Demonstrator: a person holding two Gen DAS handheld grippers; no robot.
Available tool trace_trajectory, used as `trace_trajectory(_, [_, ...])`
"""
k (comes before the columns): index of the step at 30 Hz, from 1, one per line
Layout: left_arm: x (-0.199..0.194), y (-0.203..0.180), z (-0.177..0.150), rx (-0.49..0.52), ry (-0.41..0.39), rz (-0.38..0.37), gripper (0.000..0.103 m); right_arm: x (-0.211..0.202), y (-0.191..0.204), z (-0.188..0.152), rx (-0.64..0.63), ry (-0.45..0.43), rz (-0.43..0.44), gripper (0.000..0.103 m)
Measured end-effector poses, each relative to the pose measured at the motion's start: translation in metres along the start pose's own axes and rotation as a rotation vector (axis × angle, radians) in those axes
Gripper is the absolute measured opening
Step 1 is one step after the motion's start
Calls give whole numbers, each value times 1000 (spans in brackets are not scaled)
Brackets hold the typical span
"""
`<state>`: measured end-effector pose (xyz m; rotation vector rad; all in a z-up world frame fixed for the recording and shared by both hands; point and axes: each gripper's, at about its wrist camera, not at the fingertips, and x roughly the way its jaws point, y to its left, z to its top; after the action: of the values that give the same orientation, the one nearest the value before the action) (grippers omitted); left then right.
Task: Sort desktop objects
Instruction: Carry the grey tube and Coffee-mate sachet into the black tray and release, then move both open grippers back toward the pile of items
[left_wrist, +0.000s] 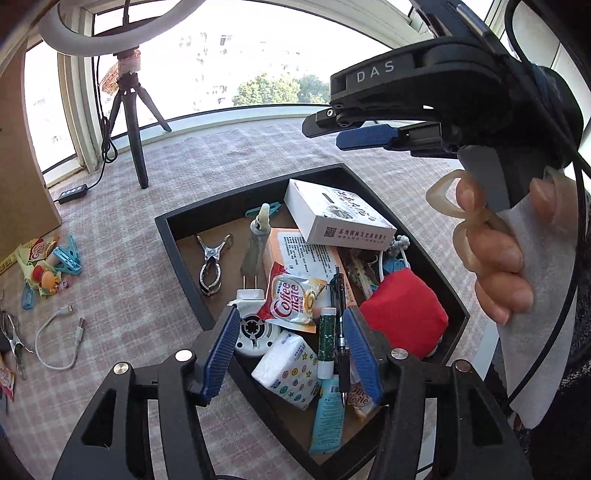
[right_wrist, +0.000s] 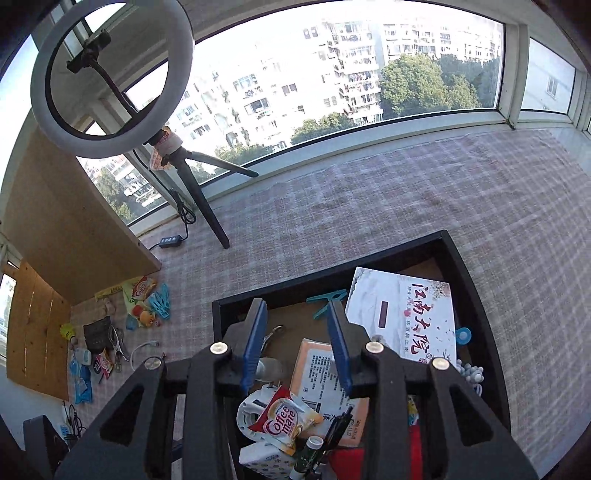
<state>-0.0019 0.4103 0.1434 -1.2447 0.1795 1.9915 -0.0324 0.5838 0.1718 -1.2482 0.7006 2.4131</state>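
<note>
Crinkly foil Coffee mate sachet, light and slippery atop the black tray on the worktop, wants pinching at its edge; my left gripper and right gripper hover with jaws parted, empty.

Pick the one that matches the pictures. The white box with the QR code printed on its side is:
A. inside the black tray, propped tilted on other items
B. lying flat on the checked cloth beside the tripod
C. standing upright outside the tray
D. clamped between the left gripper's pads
A: the white box sits within the black tray, tilted, its lower edge resting on the orange-backed leaflet.
</note>
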Motion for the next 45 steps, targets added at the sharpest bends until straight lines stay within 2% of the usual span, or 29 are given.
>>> trace_trajectory(5, [-10, 24, -6, -37, -9, 39, 56, 2, 14, -4, -34, -1, 7, 33])
trace_trajectory(11, [-22, 75, -21, -147, -14, 105, 56, 16, 45, -12, -102, 28, 33, 33])
trace_trajectory(18, [-46, 160, -48, -319, -28, 211, 56, 44, 100, -30, -217, 88, 82, 33])
trace_trajectory(25, [-70, 246, -73, -501, -41, 318, 56, 73, 158, -62, -351, 156, 127, 33])
trace_trajectory(28, [-71, 275, -76, -566, -34, 331, 57, 87, 183, -76, -411, 189, 142, 33])
trace_trajectory(32, [-62, 302, -74, -607, -9, 368, 58, 103, 217, -95, -502, 234, 156, 33])
trace_trajectory(42, [-28, 341, -60, -655, 56, 392, 59, 145, 285, -137, -673, 322, 189, 33])
trace_trajectory(45, [-22, 348, -58, -674, 67, 391, 65, 158, 299, -144, -701, 342, 193, 33])
